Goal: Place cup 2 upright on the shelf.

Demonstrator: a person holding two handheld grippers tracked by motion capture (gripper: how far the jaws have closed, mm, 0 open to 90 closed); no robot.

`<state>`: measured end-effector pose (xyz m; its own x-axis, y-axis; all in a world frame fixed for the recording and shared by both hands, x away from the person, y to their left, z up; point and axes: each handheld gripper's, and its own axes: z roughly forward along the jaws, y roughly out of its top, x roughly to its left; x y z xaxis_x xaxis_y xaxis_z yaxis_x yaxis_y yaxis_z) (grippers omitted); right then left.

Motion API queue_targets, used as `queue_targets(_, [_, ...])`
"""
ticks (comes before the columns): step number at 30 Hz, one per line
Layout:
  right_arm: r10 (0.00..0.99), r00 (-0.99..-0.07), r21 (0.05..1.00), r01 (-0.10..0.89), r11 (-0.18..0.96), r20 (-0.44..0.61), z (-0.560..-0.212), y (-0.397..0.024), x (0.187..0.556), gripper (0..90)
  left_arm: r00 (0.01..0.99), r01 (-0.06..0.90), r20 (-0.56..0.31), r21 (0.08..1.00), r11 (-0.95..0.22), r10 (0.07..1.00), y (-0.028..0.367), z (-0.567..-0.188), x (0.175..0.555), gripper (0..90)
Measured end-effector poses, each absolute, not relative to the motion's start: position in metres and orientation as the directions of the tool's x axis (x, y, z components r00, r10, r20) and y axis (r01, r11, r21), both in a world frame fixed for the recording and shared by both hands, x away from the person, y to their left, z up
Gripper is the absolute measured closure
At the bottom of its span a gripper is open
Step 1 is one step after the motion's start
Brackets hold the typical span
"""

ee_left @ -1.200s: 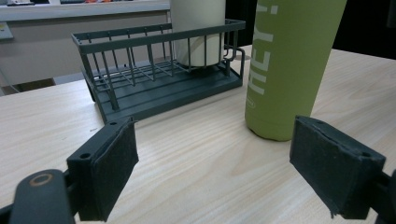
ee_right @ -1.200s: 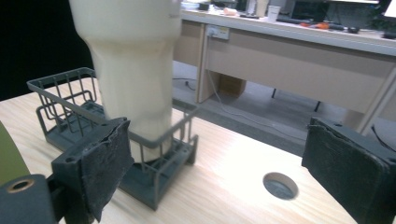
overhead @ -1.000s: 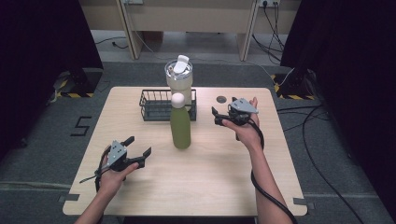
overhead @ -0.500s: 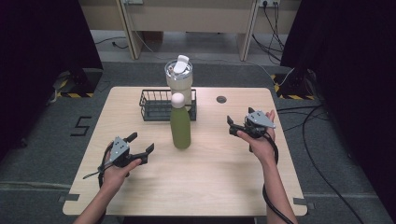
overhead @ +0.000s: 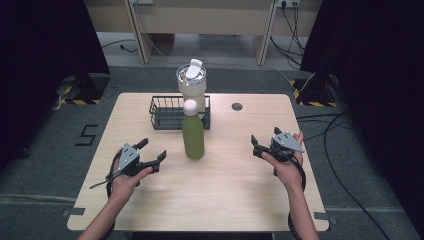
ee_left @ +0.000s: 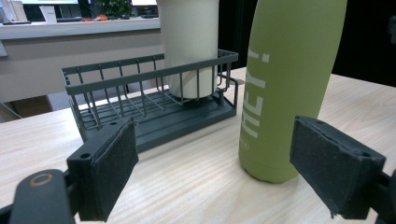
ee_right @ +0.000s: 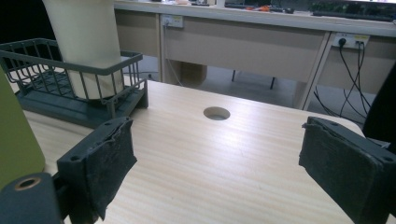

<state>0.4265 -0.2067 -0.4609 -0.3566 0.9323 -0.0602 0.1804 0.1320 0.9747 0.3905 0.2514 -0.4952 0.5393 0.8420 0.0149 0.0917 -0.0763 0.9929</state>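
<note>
Green bottle (overhead: 193, 137) upright mid-surface, just near of wire basket (overhead: 170, 114) holding cream tumbler (overhead: 191, 85); left gripper (overhead: 153, 159), jaws parted and empty, close on bottle's left; right gripper (overhead: 255, 143) (jaws wide, empty) drawn back nearward, no grasp begun.

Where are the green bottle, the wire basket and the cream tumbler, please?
green bottle (overhead: 193, 140), high view, mid body.
wire basket (overhead: 165, 120), high view, front rim.
cream tumbler (ee_left: 189, 42), left gripper view, side wall.
</note>
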Motion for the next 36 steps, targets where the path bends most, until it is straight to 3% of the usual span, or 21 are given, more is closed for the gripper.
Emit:
queue_targets(21, [0.951,-0.300,0.976,0.175,0.129,-0.071,-0.461,-0.225,0.410,10.6,0.592,0.032,0.034,0.997,-0.066,0.805,0.228,-0.473,0.405,14.5])
queue_targets(36, [0.945,-0.319,0.971,0.193,0.138,-0.071,-0.465,-0.222,0.409,10.8,0.649,0.018,0.026,0.999,-0.050,0.761,0.201,-0.464,0.419,13.7])
